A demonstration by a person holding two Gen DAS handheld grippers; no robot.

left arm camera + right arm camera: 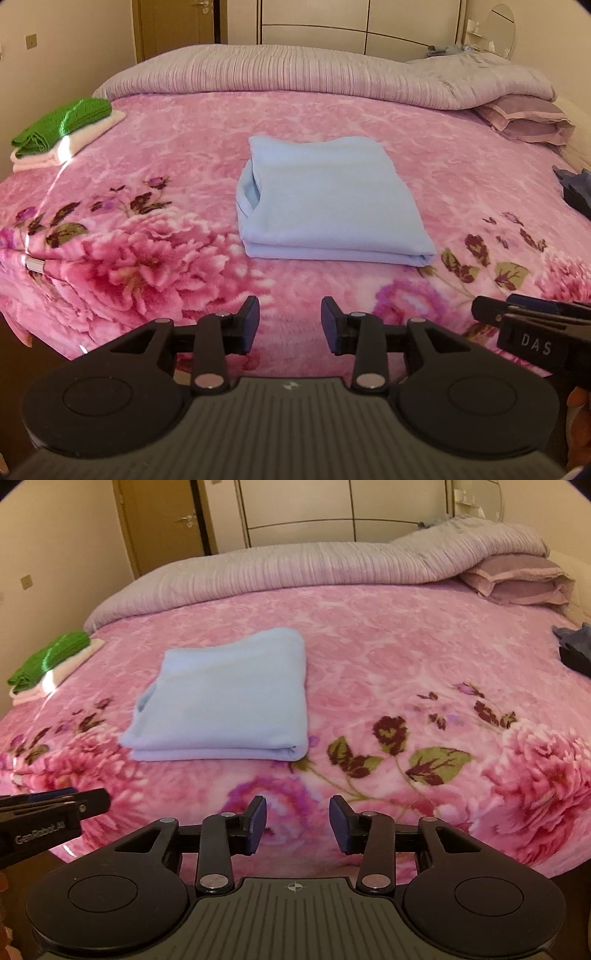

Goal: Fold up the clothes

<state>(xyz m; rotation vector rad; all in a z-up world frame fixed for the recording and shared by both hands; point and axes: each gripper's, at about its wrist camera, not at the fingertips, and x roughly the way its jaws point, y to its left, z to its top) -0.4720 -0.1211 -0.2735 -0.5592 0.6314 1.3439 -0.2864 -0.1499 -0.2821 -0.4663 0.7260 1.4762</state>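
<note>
A light blue garment [328, 201] lies folded into a neat rectangle on the pink flowered blanket [177, 147]; it also shows in the right wrist view [225, 698]. My left gripper [290, 325] hovers over the bed's near edge, short of the garment, open with nothing between its fingers. My right gripper [297, 827] stands the same way, open and empty, to the right of the garment's near corner. Each gripper's tip pokes into the other's view: the right one [517, 317] and the left one [55, 805].
A folded green cloth [62, 123] lies on a folded white one [74, 142] at the bed's far left. A dark blue garment [576, 192] is bunched at the right edge. A lilac quilt [314, 74] and pillow [524, 118] line the far side, with a door and wardrobe behind.
</note>
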